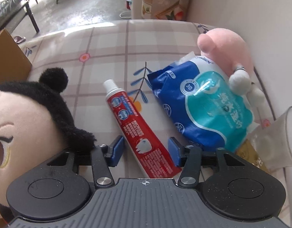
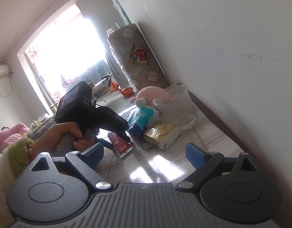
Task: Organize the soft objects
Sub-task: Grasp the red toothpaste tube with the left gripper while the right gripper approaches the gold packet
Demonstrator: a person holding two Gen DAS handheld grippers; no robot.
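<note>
A red toothpaste tube [image 1: 134,127] lies on the checked tablecloth [image 1: 108,43], its lower part between the blue pads of my left gripper [image 1: 146,145]. The pads stand close on either side with a thin gap, so the gripper is open. A blue wet-wipes pack [image 1: 199,102] lies to the tube's right, leaning on a pink plush toy [image 1: 225,45]. A plush doll with black hair [image 1: 28,117] fills the left. In the right wrist view my right gripper [image 2: 144,155] is open over bare tabletop, short of the toothpaste tube [image 2: 121,144] and a gold tissue pack [image 2: 161,134].
A glass cup [image 1: 284,136] stands at the right edge by the white wall [image 2: 231,47], with the gold pack in front of it. A cardboard box [image 1: 9,57] sits beyond the table's left side. A hand [image 2: 66,134] in a fuzzy sleeve holds the left gripper.
</note>
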